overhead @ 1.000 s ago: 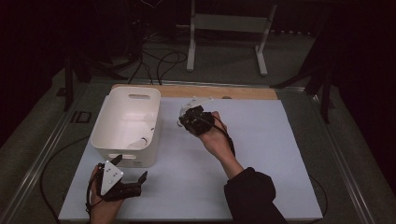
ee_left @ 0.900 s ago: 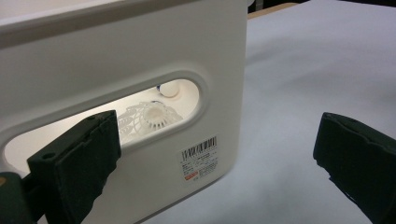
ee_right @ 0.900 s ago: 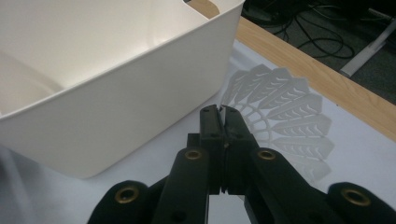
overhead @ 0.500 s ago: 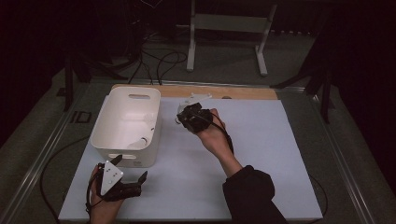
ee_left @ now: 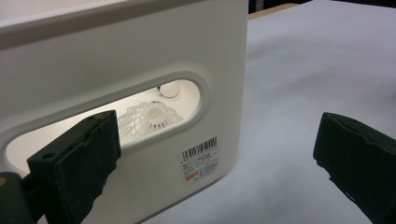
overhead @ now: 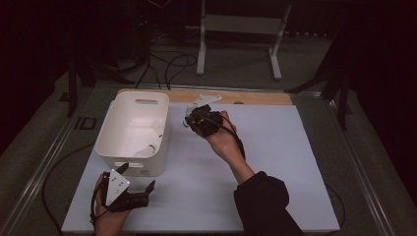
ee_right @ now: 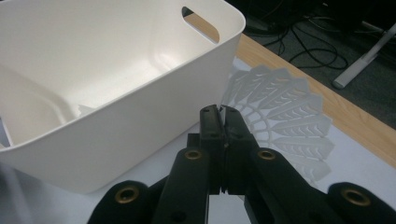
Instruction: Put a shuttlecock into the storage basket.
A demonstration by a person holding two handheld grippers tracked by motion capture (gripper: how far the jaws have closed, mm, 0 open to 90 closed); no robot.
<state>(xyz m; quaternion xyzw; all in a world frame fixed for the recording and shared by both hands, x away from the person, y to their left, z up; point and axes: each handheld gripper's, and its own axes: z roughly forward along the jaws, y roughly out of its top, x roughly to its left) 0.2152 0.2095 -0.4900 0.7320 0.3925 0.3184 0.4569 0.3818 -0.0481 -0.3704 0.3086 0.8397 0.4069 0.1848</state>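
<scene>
One white shuttlecock — lacy plastic skirt, pinched in right gripper.

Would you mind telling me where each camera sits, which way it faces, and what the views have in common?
High view: above the person's side, facing forward and down on the table; both forearms, left gripper and right gripper show.
Left gripper view: on the left gripper, level toward the white bin end wall; its open jaws show.
Right gripper view: on the right gripper, looking over the bin rim; its jaws pinch a white shuttlecock.
Shared: all three show the bin; a shuttlecock in the bin shows through the handle slot.
</scene>
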